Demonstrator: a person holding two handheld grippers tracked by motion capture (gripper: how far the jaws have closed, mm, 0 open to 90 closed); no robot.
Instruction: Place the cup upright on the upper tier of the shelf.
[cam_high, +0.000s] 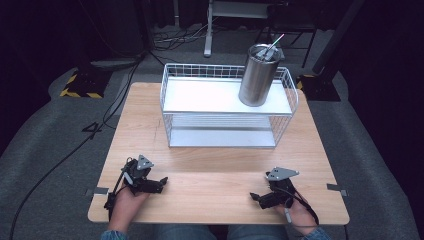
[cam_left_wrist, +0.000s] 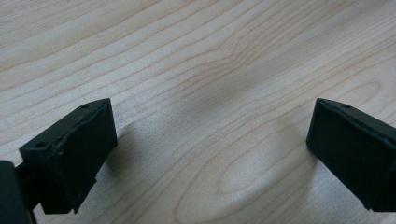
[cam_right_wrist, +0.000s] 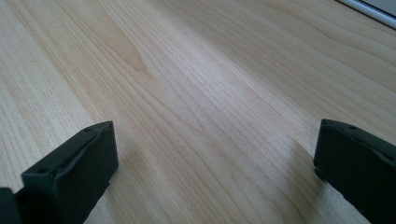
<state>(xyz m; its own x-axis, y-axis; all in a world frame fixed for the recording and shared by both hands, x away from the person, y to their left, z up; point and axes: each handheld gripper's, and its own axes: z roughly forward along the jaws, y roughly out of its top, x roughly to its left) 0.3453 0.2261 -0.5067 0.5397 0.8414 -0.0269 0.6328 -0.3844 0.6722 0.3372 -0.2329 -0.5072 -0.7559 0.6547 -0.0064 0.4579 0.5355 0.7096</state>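
A steel tumbler (cam_high: 258, 75) with a lid and a thin straw stands upright at the right end of the top shelf of a white wire rack (cam_high: 227, 106). Near the table's front edge, my left gripper (cam_high: 161, 183) rests low at the left, held by a hand, and points right. Its jaws stand wide open over bare wood (cam_left_wrist: 210, 135). At the front right my right gripper (cam_high: 254, 198) rests in the other hand and points left. Its jaws are also wide open, with only wood grain (cam_right_wrist: 215, 154) between them.
The light wooden table (cam_high: 215, 175) has bare board between the grippers and the rack. The rack's lower shelf (cam_high: 222, 135) holds nothing. Cables, a yellow-black striped base (cam_high: 82, 85) and stand legs lie on the grey floor beyond the table.
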